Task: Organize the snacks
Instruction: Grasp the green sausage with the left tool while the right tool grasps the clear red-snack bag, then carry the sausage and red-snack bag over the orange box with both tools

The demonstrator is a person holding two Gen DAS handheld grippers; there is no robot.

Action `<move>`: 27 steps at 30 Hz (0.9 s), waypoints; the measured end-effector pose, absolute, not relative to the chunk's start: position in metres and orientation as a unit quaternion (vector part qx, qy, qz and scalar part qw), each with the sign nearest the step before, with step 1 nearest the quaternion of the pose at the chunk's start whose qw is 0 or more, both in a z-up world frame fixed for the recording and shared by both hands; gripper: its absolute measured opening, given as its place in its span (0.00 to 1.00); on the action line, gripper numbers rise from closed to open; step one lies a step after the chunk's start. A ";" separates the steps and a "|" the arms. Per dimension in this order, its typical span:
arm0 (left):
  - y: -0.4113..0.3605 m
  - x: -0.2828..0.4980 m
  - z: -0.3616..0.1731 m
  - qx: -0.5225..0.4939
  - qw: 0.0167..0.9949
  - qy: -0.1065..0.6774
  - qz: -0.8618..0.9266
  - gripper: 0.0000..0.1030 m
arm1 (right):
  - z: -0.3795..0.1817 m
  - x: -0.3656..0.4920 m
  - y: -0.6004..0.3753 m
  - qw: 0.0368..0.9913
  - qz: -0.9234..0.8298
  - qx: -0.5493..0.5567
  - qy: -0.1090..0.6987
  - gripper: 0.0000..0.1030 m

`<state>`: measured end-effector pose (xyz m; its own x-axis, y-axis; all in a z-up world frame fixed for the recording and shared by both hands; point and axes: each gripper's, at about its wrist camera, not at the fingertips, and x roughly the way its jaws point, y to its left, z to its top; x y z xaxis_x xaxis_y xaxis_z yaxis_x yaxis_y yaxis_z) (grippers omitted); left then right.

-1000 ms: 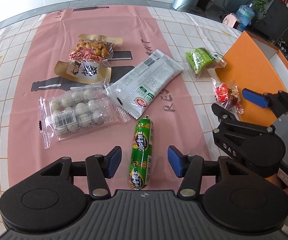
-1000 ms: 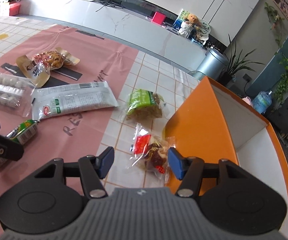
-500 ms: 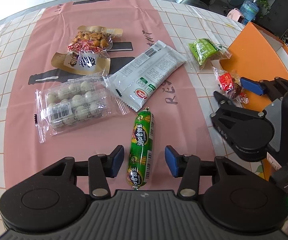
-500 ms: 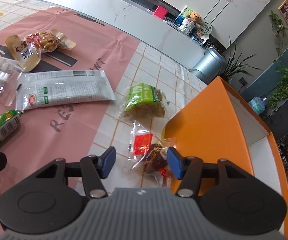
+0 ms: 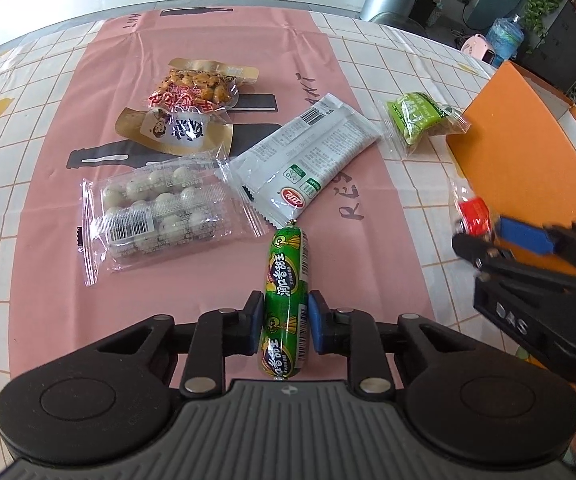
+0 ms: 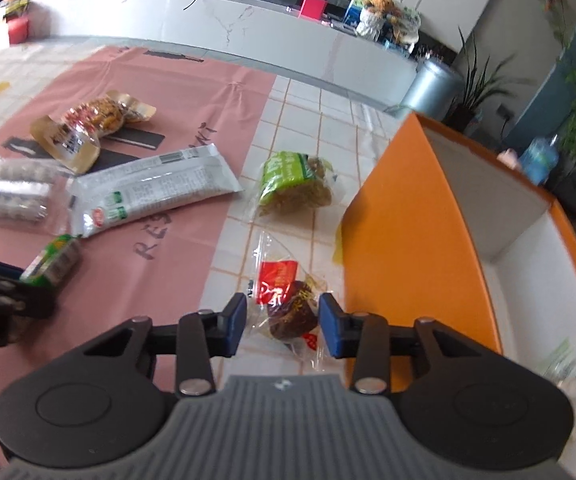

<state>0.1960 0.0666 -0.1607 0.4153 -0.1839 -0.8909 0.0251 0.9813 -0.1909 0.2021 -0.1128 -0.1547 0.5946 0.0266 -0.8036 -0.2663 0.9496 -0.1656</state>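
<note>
My left claw (image 5: 284, 322) is clamped on the green sausage (image 5: 286, 300), low centre of the left view; both blue pads (image 5: 315, 322) press its sides near the lower half, and the sausage runs up the frame on the pink cloth (image 5: 192, 32). My right claw (image 6: 282, 324) sits low centre in the right view with its jaws spread, straddling the red-label snack (image 6: 284, 300); its pads (image 6: 235, 322) stand just beside the clear wrapper, and I cannot tell if they touch it. That snack lies on the tiled tabletop (image 6: 307, 120), right next to the orange box (image 6: 407, 240) that fills the right of the frame.

Outward from the sausage in the left view: the egg pack (image 5: 164, 216) lies at centre left, the white packet (image 5: 307, 160) angles up from just above the sausage tip, and the two nearly meet at their corners. Above the egg pack, upper centre, is the nut bag (image 5: 186, 112). The green snack (image 5: 419, 120) rests at upper right on the tiles, just beside the box corner. The right claw shows at the right edge of this view, over the red-label snack.

In the right view the green snack is above the claw at centre, the white packet at left of centre, and the sausage at the left edge in the left claw.
</note>
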 end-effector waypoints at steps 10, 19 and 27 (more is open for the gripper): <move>0.070 0.190 -0.149 -0.102 0.844 0.523 -0.057 0.24 | -0.136 0.178 -0.122 0.878 0.104 -0.060 0.463 0.36; 0.070 0.179 -0.108 -0.121 0.861 0.490 -0.063 0.24 | -0.107 0.166 -0.132 0.870 0.147 -0.001 0.471 0.35; 0.055 0.168 -0.066 -0.122 0.879 0.454 -0.079 0.24 | -0.057 0.150 -0.157 0.891 0.154 0.019 0.427 0.35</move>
